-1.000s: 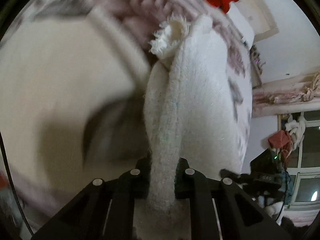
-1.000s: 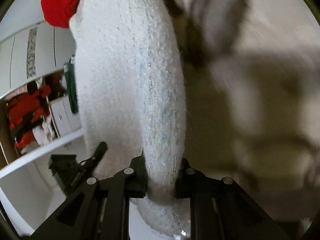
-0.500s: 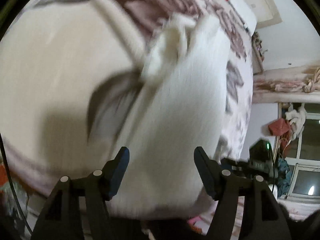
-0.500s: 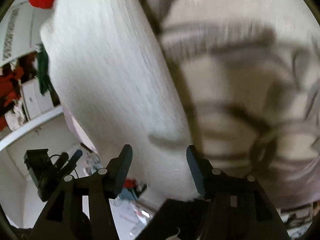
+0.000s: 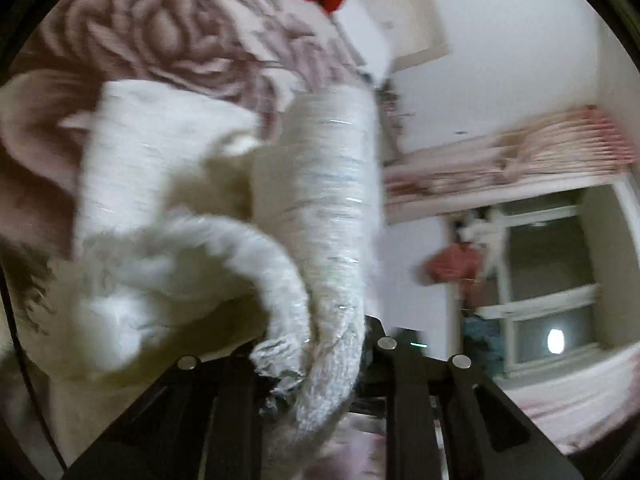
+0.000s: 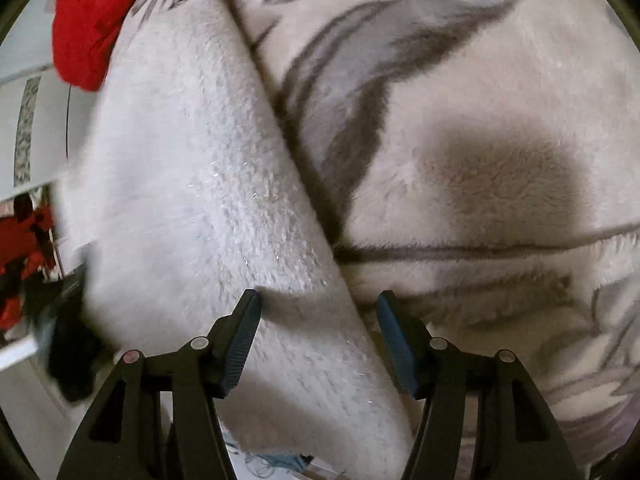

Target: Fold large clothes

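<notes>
Between the left tongs [image 5: 320, 364] a bunched hem of the white knit garment [image 5: 324, 216] is clamped tight, the fabric rising from the grip in a thick roll that runs away toward the far end of the bed, with a looser flap curling off to the left. The right tongs [image 6: 318, 308] stand wide apart and hold nothing; their blue pads [image 6: 394, 332] straddle the garment's near right edge, where it meets the floral blanket [image 6: 500, 152]. The garment lies flat on that blanket here, its long axis slanting from near the tongs up and to the far left, toward a red cloth [image 6: 86, 16] heaped beyond it.

My guess is that the next fold turns on that right edge: it sits directly ahead of the open right tongs, nearer to them than to the left pair, so a short push forward and a squeeze would take it.

Half a second ago both pairs were spread open over the cloth; since then the left pair has shut on the hem again, while the right has stayed open and the view has steadied.
</notes>
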Demonstrator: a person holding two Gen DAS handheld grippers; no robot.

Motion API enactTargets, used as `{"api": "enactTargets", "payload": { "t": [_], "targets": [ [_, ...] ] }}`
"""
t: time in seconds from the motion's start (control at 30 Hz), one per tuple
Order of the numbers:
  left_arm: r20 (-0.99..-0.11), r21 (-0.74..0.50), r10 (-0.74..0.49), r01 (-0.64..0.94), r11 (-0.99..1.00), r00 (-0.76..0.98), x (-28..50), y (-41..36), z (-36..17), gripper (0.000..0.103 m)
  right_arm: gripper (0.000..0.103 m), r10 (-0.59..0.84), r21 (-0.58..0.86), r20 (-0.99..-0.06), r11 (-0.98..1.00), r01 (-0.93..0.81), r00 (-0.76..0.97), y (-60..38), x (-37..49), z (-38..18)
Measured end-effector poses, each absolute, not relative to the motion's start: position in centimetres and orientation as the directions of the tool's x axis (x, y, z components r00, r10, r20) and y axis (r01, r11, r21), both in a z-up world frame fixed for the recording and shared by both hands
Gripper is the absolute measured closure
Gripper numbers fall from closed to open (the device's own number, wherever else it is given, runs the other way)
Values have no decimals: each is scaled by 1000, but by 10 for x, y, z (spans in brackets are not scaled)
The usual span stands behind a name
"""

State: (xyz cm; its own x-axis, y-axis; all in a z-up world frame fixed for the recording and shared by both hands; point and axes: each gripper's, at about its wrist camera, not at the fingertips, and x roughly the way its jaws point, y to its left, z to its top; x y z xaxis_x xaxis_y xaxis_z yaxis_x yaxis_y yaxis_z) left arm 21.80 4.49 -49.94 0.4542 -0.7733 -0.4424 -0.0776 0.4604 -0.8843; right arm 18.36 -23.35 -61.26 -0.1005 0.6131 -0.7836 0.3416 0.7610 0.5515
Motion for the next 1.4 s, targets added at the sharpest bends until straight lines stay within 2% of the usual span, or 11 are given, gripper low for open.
{"api": "enactTargets", "payload": {
  "t": [0.17, 0.3, 0.43, 0.6, 0.83, 0.93, 0.97, 1.0, 1.07, 1.13, 1.4],
  "targets": [
    [-488, -865, -711, -392, 314, 506, 207, 112, -582, 88, 40, 585, 524, -805, 778, 348, -97, -249, 187, -603],
    [-466, -867, -740, -418, 272, 485, 201, 142, -590, 81, 40, 551, 502, -830, 805, 315, -84, -261, 195, -587],
    [-584, -805, -708, -396, 442, 396, 201, 140, -554, 42, 40, 554, 519, -830, 808, 279, -58, -260, 223, -577],
    [-703, -711, -592, -366, 601, 394, 235, 138, -520, 42, 40, 567, 554, -823, 814, 178, -29, -243, 273, -568],
    [-776, -628, -553, -290, 722, 303, 297, 117, -564, 43, 40, 573, 561, -818, 813, 153, -45, -204, 351, -595],
    [-770, -621, -532, -221, 752, 353, 288, 118, -551, 85, 40, 577, 554, -813, 809, 193, -83, -179, 388, -625],
    [-738, -656, -551, -225, 720, 390, 280, 128, -544, 88, 41, 607, 579, -790, 786, 218, -90, -170, 394, -632],
    [-714, -682, -556, -239, 692, 425, 276, 136, -538, 88, 42, 621, 594, -780, 773, 220, -75, -163, 394, -634],
    [-695, -696, -538, -256, 671, 477, 268, 149, -528, 89, 70, 621, 608, -783, 774, 177, -31, -147, 397, -624],
    [-696, -691, -515, -274, 669, 500, 263, 161, -527, 90, 75, 617, 611, -787, 780, 136, -2, -142, 397, -612],
    [-747, -662, -539, -368, 652, 389, 288, 182, -580, 78, 69, 423, 423, -904, 906, 18, -52, -132, 393, -603]
  ]
}}
